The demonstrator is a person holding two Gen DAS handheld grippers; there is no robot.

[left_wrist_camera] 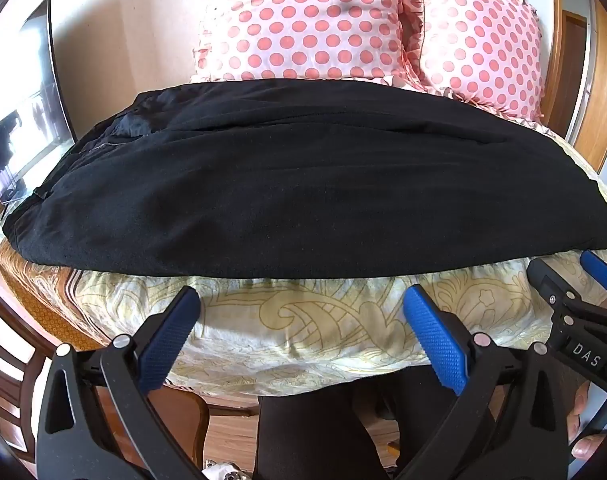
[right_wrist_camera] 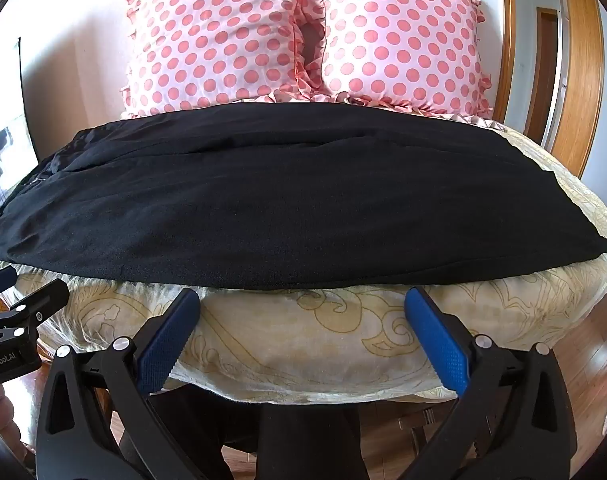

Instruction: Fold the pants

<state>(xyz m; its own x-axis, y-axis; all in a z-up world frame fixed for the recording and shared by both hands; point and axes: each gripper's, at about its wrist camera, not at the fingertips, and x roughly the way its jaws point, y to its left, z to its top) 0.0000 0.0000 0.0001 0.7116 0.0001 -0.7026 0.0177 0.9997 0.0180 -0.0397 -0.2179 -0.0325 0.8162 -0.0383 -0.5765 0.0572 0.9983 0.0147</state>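
Pants (left_wrist_camera: 303, 184) in black cloth are laid crosswise over a bed (left_wrist_camera: 323, 320) covered with a pale yellow patterned sheet, with one leg folded over the other. In the left wrist view, a dark screen (left_wrist_camera: 27, 92) is seen at 9 o'clock, and the waist end of the pants at about 10 o'clock. The left gripper (left_wrist_camera: 301, 306) is held wide apart at 6 o'clock, just short of the near hem; nothing is gripped or touched by its blue pads (left_wrist_camera: 435, 344). Two pink polka-dot pillows (left_wrist_camera: 303, 20) are propped at 12 o'clock behind the pants. The right gripper (right_wrist_camera: 302, 307) is likewise spread wide in its own view, empty, with its tips near the near edge of the pants (right_wrist_camera: 295, 204). The leg ends are found at 3 o'clock.
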